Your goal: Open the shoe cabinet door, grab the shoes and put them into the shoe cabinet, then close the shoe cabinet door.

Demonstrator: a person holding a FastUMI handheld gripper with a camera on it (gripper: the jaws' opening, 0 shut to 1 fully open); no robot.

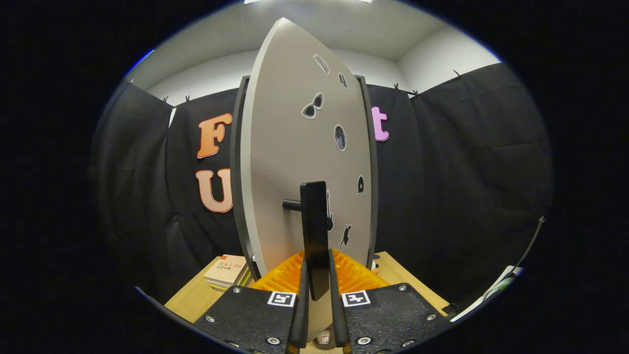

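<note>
Gripper pointing straight ahead and level, its two fingers drawn close together around the lower end of a black bar handle. The handle stands upright between the fingers, and both appear to press its sides, so the tongs look clamped on it. A short black stub joins the handle to the door just left of the bar.

The door is a pale grey panel of the shoe cabinet, seen close and nearly edge-on, bulging tall ahead of the fingers. Its dark frame shows as a thin band on either side of the panel. Whether the door sits fully shut or a little ajar cannot be told from this angle. Small stickers dot the panel's face: a pair of sunglasses, a round moon-like disc, a small ring, a cat shape and a few others.

The cabinet's inside is hidden behind the door, so its contents cannot be seen.

The cabinet stands on a light wooden table. Beyond the fingertips, at the foot of the door, ridged orange surfaces spread to both sides of the handle. On the table to the left of the cabinet lies a short stack of books. Black cloth hangs as a wall behind everything.
</note>
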